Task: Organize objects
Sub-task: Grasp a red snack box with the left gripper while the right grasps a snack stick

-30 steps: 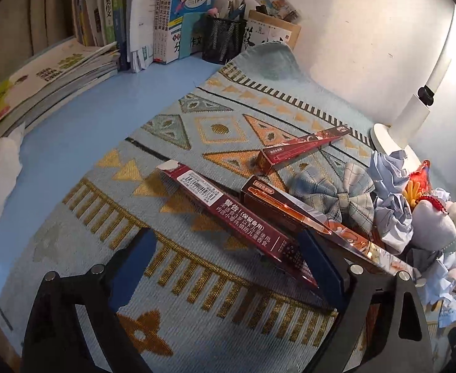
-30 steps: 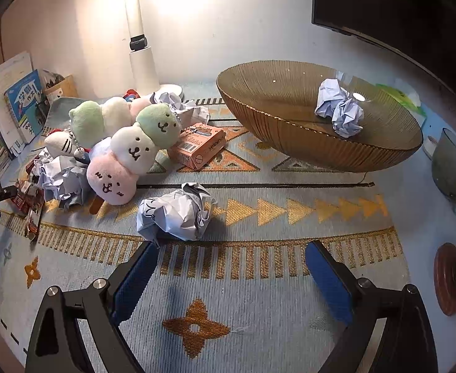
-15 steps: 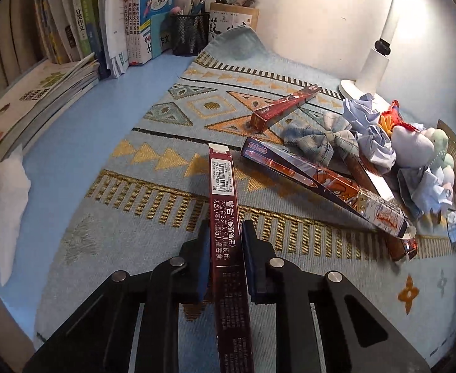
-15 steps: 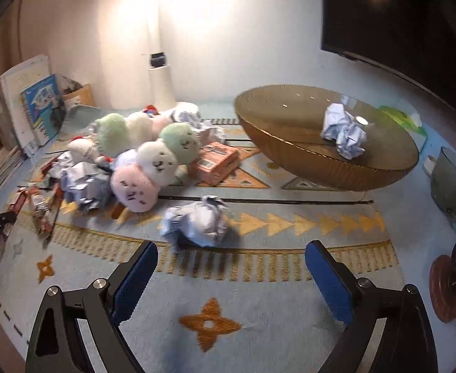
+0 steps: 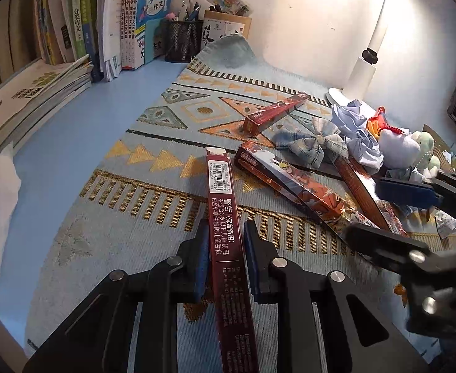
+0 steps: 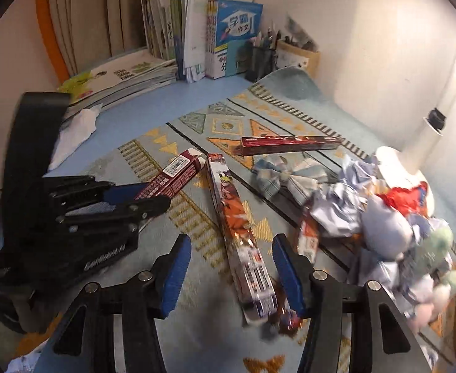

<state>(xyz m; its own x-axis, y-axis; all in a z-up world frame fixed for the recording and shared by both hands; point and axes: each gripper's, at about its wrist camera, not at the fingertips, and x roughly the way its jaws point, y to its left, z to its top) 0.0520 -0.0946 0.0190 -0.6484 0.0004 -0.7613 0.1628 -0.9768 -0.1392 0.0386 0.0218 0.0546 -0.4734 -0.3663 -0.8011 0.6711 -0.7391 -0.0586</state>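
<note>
My left tool (image 5: 225, 242) clamped the long maroon cardboard box (image 5: 223, 214) lengthwise for control; my right tool (image 6: 231, 267) straddled, spread, the orange cartoon-printed box (image 6: 237, 223) at twelve o'clock.

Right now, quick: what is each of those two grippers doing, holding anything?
Left gripper: shut on the dark red box.
Right gripper: open, holding nothing; the long orange cartoon box lies between its fingers, untouched.

Counted: four long boxes (image 5: 225, 217) (image 5: 274, 113) (image 5: 293, 183) (image 5: 361, 189), one plaid bow (image 5: 315, 141), one lamp (image 5: 365, 62), one mesh pen holder (image 5: 183, 40), two grippers (image 5: 225, 258) (image 6: 231, 276).
</note>
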